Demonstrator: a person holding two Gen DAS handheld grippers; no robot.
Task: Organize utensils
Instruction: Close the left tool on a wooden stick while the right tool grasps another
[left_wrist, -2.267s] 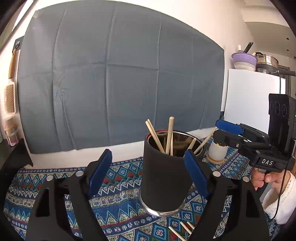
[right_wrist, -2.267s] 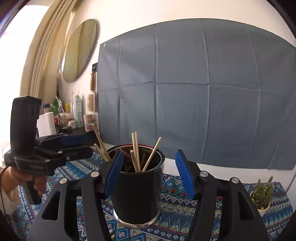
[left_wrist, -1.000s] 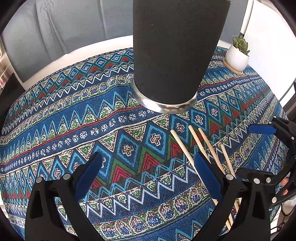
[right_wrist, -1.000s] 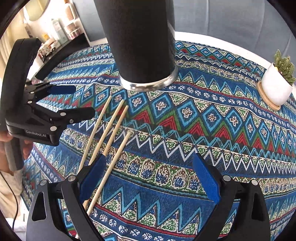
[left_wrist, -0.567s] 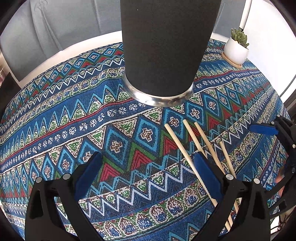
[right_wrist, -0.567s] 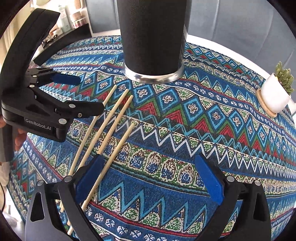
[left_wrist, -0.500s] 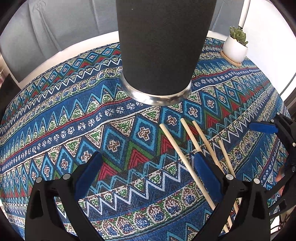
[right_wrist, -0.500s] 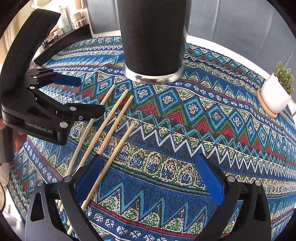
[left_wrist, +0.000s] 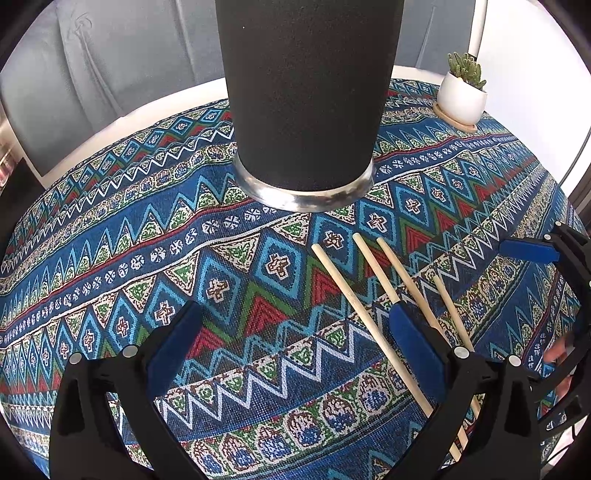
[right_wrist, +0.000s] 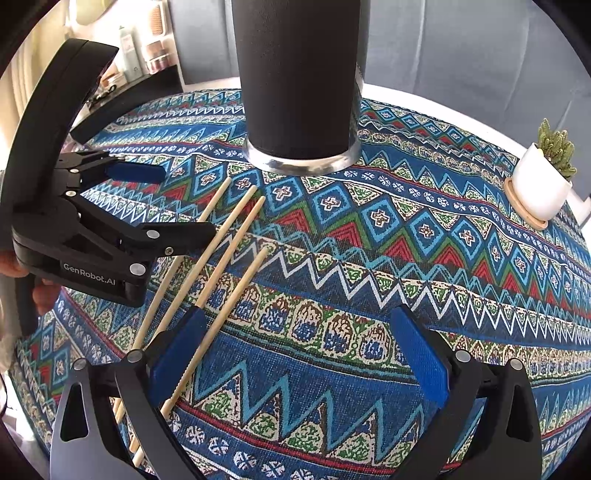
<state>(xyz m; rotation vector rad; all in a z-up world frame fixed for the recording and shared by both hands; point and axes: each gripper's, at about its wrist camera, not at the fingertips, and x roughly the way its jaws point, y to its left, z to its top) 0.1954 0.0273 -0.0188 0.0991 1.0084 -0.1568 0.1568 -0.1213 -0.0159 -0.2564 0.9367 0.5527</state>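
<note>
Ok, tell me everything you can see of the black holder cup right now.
The black holder cup stands upright on the patterned tablecloth. Its body looks matte, finely textured black, narrowing downward to a shiny bare-metal band at the base. Its top is cut off in both views, so its contents cannot be seen. Four wooden chopsticks lie on the cloth near it, not touching. Neither hand-held gripper touches it.

A patterned cloth (left_wrist: 110, 266) of blue, red and green zigzags and diamonds covers the desk (left_wrist: 122, 125), whose white edge shows along the top of both views. A small cactus (right_wrist: 556, 147) in a white pot (right_wrist: 539, 188) stands on a round wooden coaster (right_wrist: 526, 216) at the right. Grey fabric (left_wrist: 110, 66) hangs behind. In the right wrist view, bottles (right_wrist: 127, 48) crowd a dark shelf (right_wrist: 155, 79) at upper left.
</note>
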